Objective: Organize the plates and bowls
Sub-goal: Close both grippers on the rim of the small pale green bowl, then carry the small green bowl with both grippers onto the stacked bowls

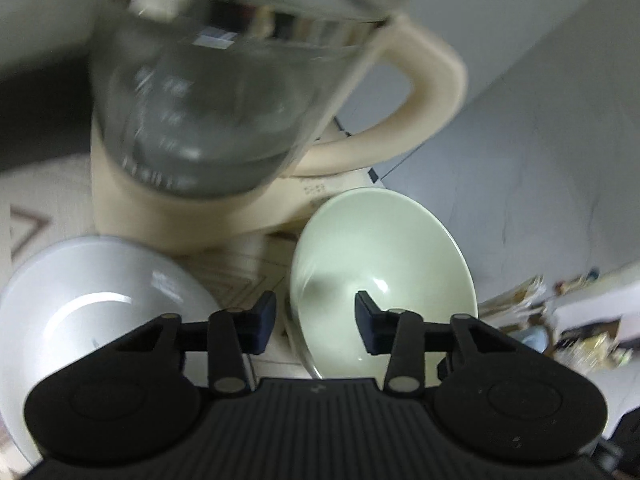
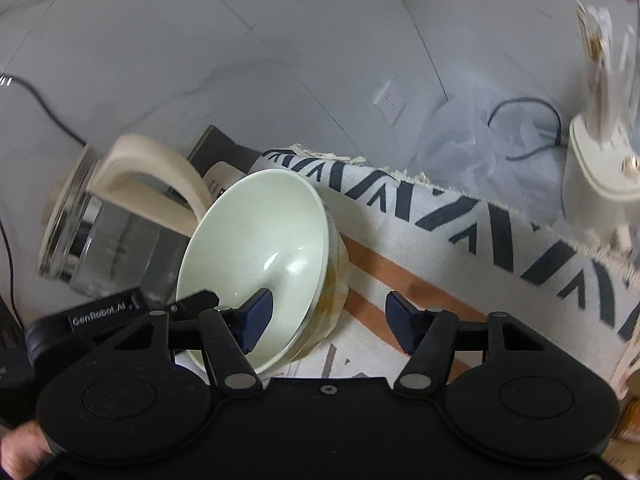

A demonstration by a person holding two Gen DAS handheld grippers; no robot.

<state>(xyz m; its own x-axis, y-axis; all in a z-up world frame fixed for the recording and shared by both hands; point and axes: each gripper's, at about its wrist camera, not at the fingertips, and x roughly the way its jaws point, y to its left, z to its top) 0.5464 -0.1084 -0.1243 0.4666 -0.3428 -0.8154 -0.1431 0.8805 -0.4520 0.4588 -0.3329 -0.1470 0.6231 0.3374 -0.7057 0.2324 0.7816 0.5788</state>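
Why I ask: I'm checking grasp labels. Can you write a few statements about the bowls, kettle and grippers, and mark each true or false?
1. The green bowl is empty. True.
2. The right gripper is clamped on the kettle. False: its jaws stand open astride the green bowl's wall.
3. A white bowl sits beside the green bowl. True.
4. The kettle's handle is black. False: it is cream.
5. The left gripper has one finger inside the green bowl and one outside. True.
6. The cloth under the green bowl is plain. False: it has dark chevrons and brown stripes.
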